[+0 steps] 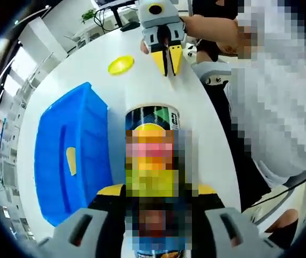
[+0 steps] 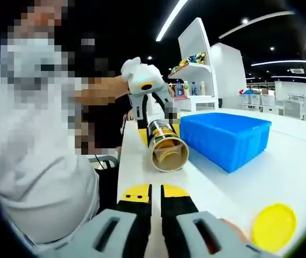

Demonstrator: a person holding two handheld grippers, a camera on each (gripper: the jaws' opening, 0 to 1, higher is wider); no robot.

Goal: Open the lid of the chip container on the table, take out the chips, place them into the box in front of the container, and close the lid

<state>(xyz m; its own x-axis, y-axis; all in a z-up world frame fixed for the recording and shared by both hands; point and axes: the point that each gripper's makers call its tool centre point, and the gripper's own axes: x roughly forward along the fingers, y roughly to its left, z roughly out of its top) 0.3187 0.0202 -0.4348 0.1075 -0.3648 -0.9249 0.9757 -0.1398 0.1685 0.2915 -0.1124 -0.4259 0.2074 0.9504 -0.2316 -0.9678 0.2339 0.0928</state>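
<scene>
Yellow lid off, chip container tipped in our left hand-held gripper (image 2: 151, 119).

We see the chip container (image 2: 166, 145) clamped between the 2 jaws of our left hand-held gripper, its open mouth tilted toward the right gripper view and a stack of chips (image 2: 170, 156) visible inside. In the left gripper view the container (image 1: 154, 121) runs forward from between those jaws. Just beside it on the white tabletop (image 1: 153, 86) sits the blue box (image 1: 72, 156), holding 1 chip (image 1: 71, 160). The yellow lid (image 1: 121, 65) lies flat on the tabletop beyond the box. Our right hand-held gripper (image 1: 168, 63) has its 2 yellow jaws pressed together, holding nothing, hovering just past the container's open end, near the lid (image 2: 274, 227).
</scene>
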